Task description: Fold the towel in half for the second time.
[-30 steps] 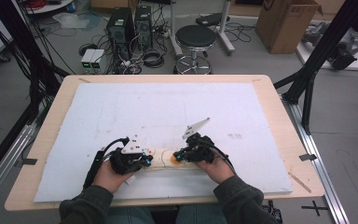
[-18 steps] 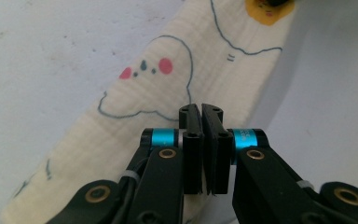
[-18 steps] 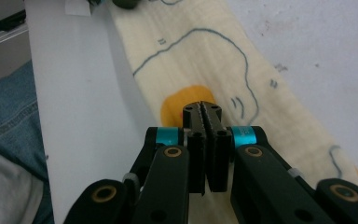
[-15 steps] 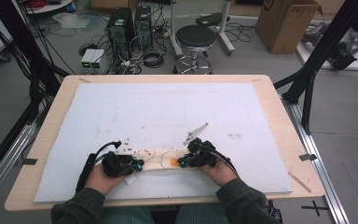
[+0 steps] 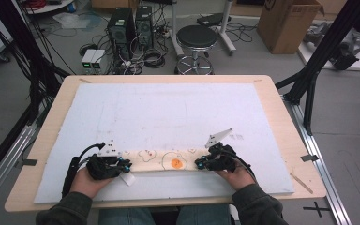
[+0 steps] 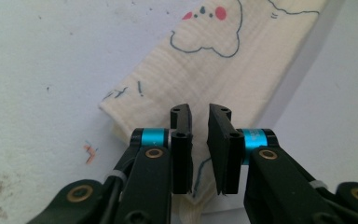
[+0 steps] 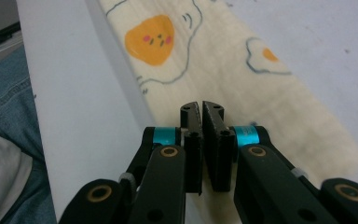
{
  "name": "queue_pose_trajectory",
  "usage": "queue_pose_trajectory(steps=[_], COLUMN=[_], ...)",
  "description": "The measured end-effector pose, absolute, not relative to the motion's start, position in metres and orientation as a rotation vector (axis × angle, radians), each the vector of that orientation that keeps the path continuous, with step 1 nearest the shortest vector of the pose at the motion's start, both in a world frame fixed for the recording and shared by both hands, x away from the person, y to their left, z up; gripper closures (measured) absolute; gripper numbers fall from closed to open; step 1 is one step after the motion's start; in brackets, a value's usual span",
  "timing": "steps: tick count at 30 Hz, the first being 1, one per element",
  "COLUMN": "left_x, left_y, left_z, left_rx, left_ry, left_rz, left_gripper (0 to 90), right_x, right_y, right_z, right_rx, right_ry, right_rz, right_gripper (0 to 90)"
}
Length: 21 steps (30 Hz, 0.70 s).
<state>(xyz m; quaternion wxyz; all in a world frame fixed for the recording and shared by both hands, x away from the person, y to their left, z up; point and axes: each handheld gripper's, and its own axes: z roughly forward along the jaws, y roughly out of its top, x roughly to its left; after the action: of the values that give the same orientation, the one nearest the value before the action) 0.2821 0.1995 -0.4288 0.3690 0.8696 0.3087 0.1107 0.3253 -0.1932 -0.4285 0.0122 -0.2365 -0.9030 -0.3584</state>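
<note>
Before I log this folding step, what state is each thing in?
cloth: folded into a long narrow strip, lying flat on the white mat.
left gripper: jaws just opening, a gap between them, over the strip's end.
right gripper: jaws almost closed; the strip's end runs under them; whether they pinch it is unclear.

Cream cloth [image 5: 168, 160] printed with blue-outlined, orange-yolked fried eggs lies on a white mat [image 5: 168, 112].
</note>
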Motion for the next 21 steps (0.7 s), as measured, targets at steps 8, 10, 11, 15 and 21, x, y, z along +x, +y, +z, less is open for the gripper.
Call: queue_pose_trajectory(steps=[8, 10, 11, 15, 21], left_x=[0.279, 0.279, 0.279, 0.279, 0.278], left_y=[0.202, 0.202, 0.202, 0.202, 0.202], left_z=[-0.431, -0.432, -0.433, -0.433, -0.414], left_rx=[2.229, 2.221, 2.215, 2.211, 2.109], left_ry=[0.782, 0.787, 0.788, 0.792, 0.743], left_rz=[0.308, 0.304, 0.306, 0.309, 0.318], left_gripper=[75.3, 75.4, 75.4, 75.3, 68.0], right_x=[0.320, 0.318, 0.317, 0.317, 0.320], right_y=[-0.215, -0.221, -0.222, -0.222, -0.220], right_z=[-0.428, -0.429, -0.429, -0.428, -0.408], right_rx=[-0.784, -0.791, -0.795, -0.786, -0.764], right_ry=[-2.816, -2.810, -2.807, -2.808, -2.787], right_rz=[-1.153, -1.168, -1.171, -1.175, -1.324], right_gripper=[84.3, 84.1, 84.0, 81.5, 74.8])
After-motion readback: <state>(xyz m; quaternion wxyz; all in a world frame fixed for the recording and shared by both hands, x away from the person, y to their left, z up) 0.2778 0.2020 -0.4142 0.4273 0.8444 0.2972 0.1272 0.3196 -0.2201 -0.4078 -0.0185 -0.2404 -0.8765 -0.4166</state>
